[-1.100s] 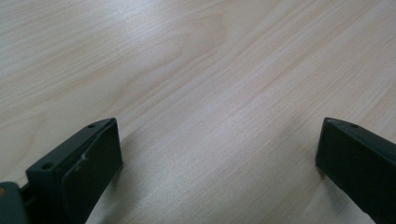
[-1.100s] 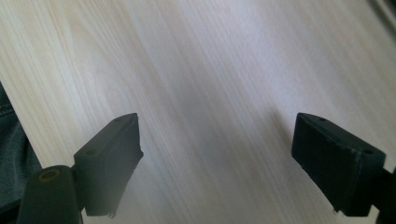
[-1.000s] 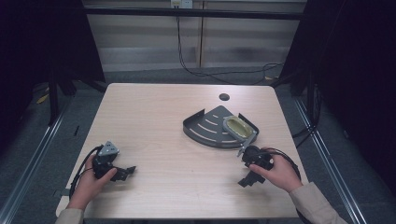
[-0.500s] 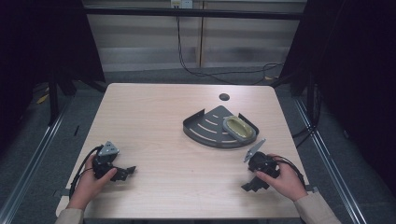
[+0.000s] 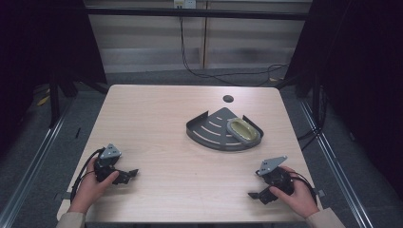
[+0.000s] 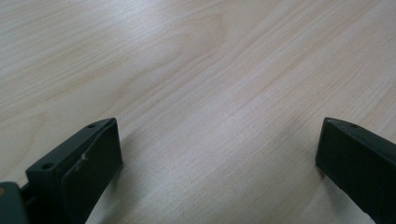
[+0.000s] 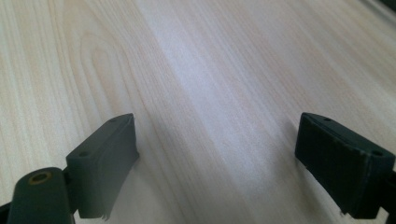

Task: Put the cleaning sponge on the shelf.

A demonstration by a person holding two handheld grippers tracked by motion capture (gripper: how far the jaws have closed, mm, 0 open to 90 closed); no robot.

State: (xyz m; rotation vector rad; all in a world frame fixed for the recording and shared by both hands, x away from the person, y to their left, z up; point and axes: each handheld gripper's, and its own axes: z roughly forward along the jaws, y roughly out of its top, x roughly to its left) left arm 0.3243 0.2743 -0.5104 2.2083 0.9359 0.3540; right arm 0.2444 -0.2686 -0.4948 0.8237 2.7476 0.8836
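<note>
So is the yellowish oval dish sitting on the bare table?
No, the yellowish oval dish sits inside the dark grey fan-shaped tray.

Looks like a lab or test rig, not anyone's home. The desk [image 5: 157, 118] is plain light wood with a cable hole [image 5: 228, 99] near its far edge, and it sits inside a dark metal frame [image 5: 52, 90]. There are black curtains [image 5: 361, 71] on both sides, cables [image 5: 228, 76] trail across the grey floor [image 5: 142, 78] behind it, and an outlet [image 5: 184, 4] is on the back wall.
</note>
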